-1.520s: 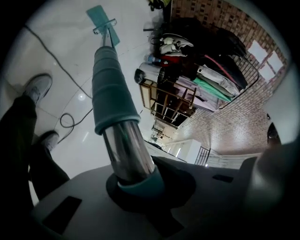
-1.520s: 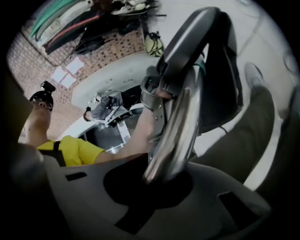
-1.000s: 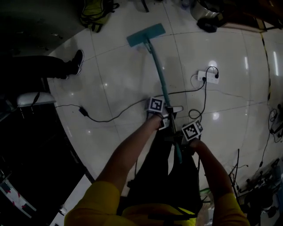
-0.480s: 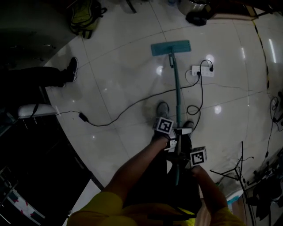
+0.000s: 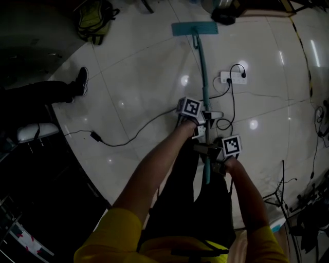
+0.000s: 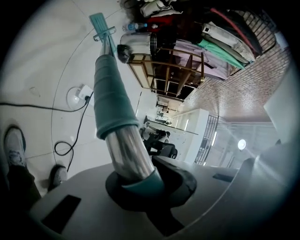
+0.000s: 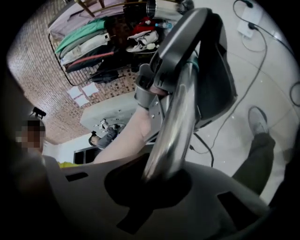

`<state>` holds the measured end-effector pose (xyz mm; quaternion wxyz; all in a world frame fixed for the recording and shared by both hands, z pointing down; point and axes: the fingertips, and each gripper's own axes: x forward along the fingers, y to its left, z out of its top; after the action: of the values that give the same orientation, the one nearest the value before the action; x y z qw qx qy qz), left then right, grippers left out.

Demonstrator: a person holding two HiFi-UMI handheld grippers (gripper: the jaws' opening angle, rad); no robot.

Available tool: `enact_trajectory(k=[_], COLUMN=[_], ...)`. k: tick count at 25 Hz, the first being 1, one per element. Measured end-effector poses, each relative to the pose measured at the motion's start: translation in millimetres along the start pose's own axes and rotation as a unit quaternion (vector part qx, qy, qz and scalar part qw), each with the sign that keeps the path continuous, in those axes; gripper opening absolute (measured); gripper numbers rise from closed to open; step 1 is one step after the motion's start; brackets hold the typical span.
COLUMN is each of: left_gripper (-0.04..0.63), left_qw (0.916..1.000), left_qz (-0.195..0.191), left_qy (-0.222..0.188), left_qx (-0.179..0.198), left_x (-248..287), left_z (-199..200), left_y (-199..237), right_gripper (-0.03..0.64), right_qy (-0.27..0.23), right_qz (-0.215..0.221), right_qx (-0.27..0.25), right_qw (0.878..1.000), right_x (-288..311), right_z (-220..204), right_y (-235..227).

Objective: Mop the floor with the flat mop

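The flat mop has a teal head [image 5: 194, 28] lying flat on the white tiled floor, far ahead of me. Its teal-sleeved handle [image 5: 202, 77] runs back to my hands. My left gripper [image 5: 203, 121] is shut on the handle, higher toward the head. My right gripper [image 5: 211, 152] is shut on it just behind, near the handle's end. In the left gripper view the metal tube and teal sleeve [image 6: 111, 96] rise from the left gripper [image 6: 140, 180] to the mop head [image 6: 100, 22]. In the right gripper view the right gripper [image 7: 150, 183] clamps the bare metal tube [image 7: 176, 117].
A white power strip [image 5: 229, 78] with black cables [image 5: 128, 136] lies just right of the handle. A bystander's shoe [image 5: 80, 81] stands at the left, a yellow-green bag [image 5: 97, 15] at the back left, and a dark pot [image 5: 226, 13] beside the mop head. More cables [image 5: 313, 154] trail at the right edge.
The mop head swung from the left to straight ahead, then slid farther away from me. Both grippers moved forward along with the handle, still clamped on it.
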<state>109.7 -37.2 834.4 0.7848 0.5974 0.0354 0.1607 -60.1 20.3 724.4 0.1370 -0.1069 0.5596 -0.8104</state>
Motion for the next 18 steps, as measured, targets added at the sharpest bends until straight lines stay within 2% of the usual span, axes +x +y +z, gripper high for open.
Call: enact_trajectory(k=[2,6,9,11,13,16,18], left_gripper=[0.040,0.041,0.046,0.053,0.057,0.063,0.066], left_qw=[0.9996,0.9958,0.9913,0.9923,0.9917,0.9832,0.9870], left_qz=[0.001,-0.015,-0.046,-0.067,-0.089,-0.109,-0.095], left_qy=[-0.001,-0.012,-0.035,-0.051,-0.062,-0.064,-0.063], left_qx=[-0.027,-0.090,-0.118,-0.091,-0.069,-0.132,-0.113], left_x=[0.4,5.5,14.0,18.9,21.2,19.3,14.7], left_z=[-57.8,-174.5,-216.3,-209.8,-185.4,-141.8,-102.3], left_y=[-6.9,-33.7,-57.2,-57.9,-55.0,-53.7,-43.5], right_gripper=[0.020,0.018,0.031,0.043,0.034,0.035,0.043], right_qy=[0.008,0.031,0.045,0.072,0.092,0.100,0.091], right_qz=[0.007,-0.010,-0.009,-0.024,-0.033,-0.020,-0.016], right_qx=[0.027,0.082,0.090,0.072,0.058,0.029,0.006], right_qw=[1.000,0.996,0.995,0.995,0.993,0.994,0.996], right_x=[-6.7,-30.2,-46.8,-51.4,-50.8,-42.8,-37.4], right_z=[-55.5,-168.4,-208.4,-207.6,-188.1,-138.6,-98.2], right_y=[11.2,35.3,55.8,48.2,33.7,21.5,12.4])
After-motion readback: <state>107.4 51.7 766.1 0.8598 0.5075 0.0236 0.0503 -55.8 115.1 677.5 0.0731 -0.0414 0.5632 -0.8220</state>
